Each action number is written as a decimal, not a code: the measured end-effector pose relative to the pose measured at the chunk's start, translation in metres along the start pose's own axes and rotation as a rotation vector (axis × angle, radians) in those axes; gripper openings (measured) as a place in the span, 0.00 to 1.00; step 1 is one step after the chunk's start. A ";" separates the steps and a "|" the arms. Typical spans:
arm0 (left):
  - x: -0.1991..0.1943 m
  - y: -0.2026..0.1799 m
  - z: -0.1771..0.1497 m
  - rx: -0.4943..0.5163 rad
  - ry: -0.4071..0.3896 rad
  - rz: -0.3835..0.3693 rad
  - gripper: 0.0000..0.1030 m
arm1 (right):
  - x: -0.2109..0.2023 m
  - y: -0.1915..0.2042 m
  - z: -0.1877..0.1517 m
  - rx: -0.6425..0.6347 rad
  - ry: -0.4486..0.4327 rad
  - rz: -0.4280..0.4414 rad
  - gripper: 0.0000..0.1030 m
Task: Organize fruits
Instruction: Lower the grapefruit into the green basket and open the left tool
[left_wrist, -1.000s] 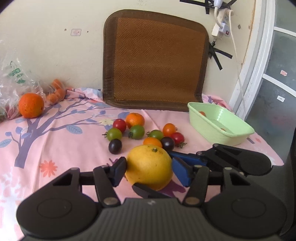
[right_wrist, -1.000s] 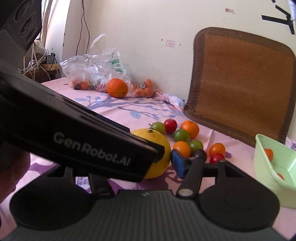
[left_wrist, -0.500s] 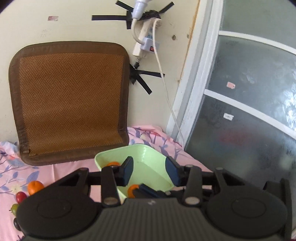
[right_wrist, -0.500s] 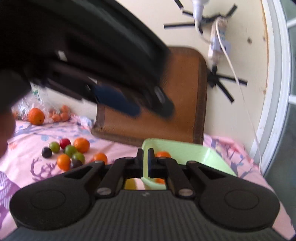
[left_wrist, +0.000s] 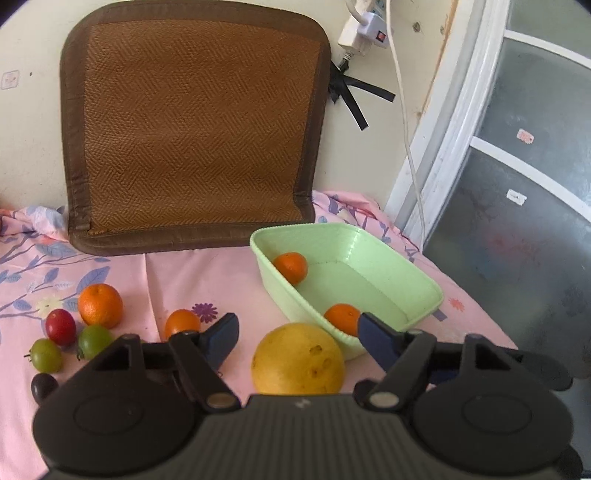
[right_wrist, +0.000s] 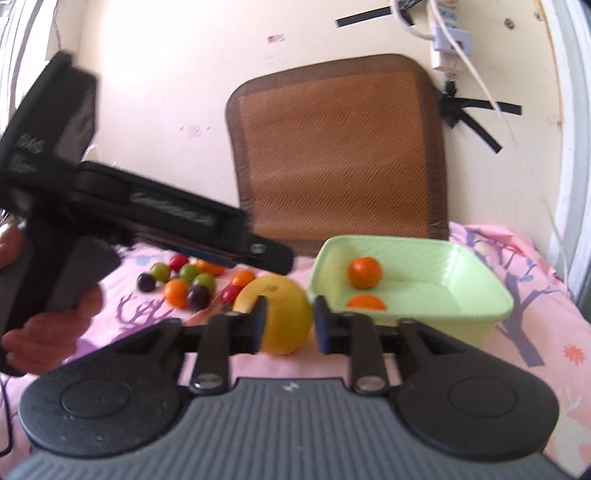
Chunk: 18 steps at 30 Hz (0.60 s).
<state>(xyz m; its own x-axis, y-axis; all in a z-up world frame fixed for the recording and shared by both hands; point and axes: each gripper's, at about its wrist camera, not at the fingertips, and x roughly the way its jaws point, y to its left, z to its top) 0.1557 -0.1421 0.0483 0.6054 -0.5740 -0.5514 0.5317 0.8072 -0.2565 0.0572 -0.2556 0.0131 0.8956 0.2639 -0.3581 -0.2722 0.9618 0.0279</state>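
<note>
A large yellow grapefruit (left_wrist: 297, 359) lies on the pink cloth just left of a light green basin (left_wrist: 424, 280). The basin holds two small oranges (left_wrist: 291, 266) (left_wrist: 341, 319). My left gripper (left_wrist: 297, 338) is open, its blue pads apart on either side of the grapefruit and above it, not touching. My right gripper (right_wrist: 288, 325) is open close in front of the grapefruit (right_wrist: 284, 314), pads apart. The basin also shows in the right wrist view (right_wrist: 472, 291). Small tomatoes and oranges (left_wrist: 99, 305) lie in a cluster to the left.
A brown woven cushion (left_wrist: 195, 125) leans on the wall behind. A power strip and white cable (left_wrist: 402, 122) hang at the right by a door frame. The table's right edge runs just past the basin. The left gripper's body (right_wrist: 110, 206) crosses the right wrist view.
The grapefruit has moved from the fruit cluster to beside the basin. The left gripper swung right to the basin, then pulled back and opened wide. The right gripper went from shut to open.
</note>
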 end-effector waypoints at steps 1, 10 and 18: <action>0.006 0.000 -0.001 0.008 0.019 -0.005 0.71 | 0.006 0.000 -0.001 0.007 0.022 -0.003 0.58; 0.017 0.001 -0.017 -0.017 0.076 0.009 0.63 | 0.033 -0.001 0.002 0.086 0.086 0.079 0.57; -0.020 -0.044 0.042 0.056 -0.125 -0.085 0.63 | -0.017 -0.006 0.030 -0.097 -0.255 -0.153 0.57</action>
<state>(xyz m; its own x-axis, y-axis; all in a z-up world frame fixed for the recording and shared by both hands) 0.1453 -0.1723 0.1042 0.6236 -0.6555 -0.4258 0.6143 0.7479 -0.2516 0.0539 -0.2634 0.0465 0.9848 0.1380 -0.1050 -0.1487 0.9836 -0.1022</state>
